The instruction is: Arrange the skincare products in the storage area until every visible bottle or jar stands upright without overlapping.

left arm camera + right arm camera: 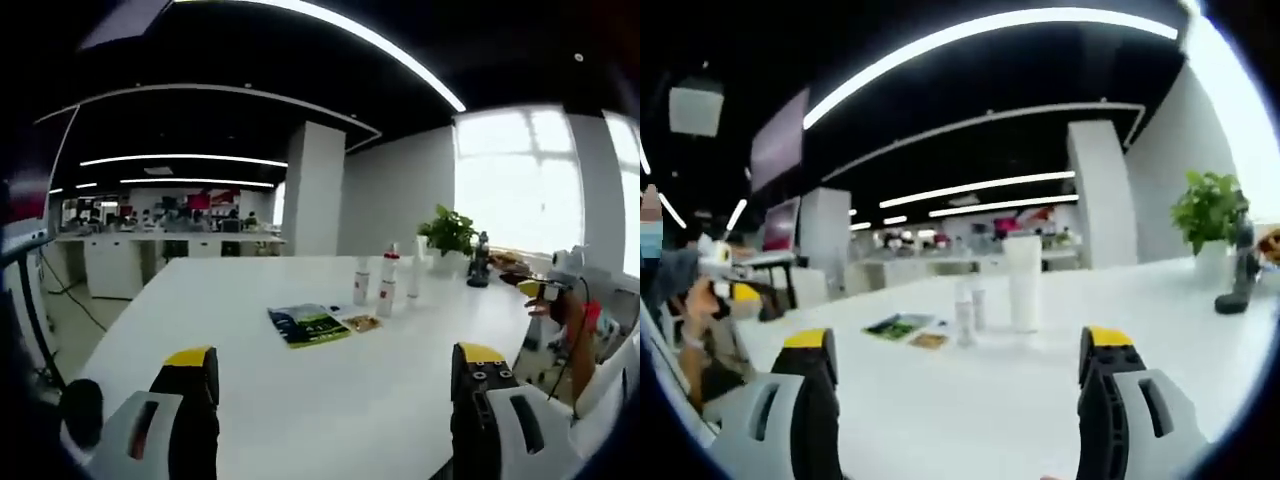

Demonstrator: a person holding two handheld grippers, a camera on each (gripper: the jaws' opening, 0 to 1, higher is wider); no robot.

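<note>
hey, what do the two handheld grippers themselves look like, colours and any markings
The left gripper and the right gripper look alike: each has two chunky jaws with black inner faces, yellow tips and light grey outer shells with slot-shaped cutouts. The left gripper's left shell shows a reddish slot. Small round screw holes dot its right jaw's black top.

Before me, a wide white table [250,390] carries upright white bottles [385,290], a green booklet [308,325] and a potted plant [448,240].

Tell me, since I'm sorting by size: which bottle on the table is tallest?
The wide white bottle, clearly taller and thicker than the two small bottles left of it.
</note>
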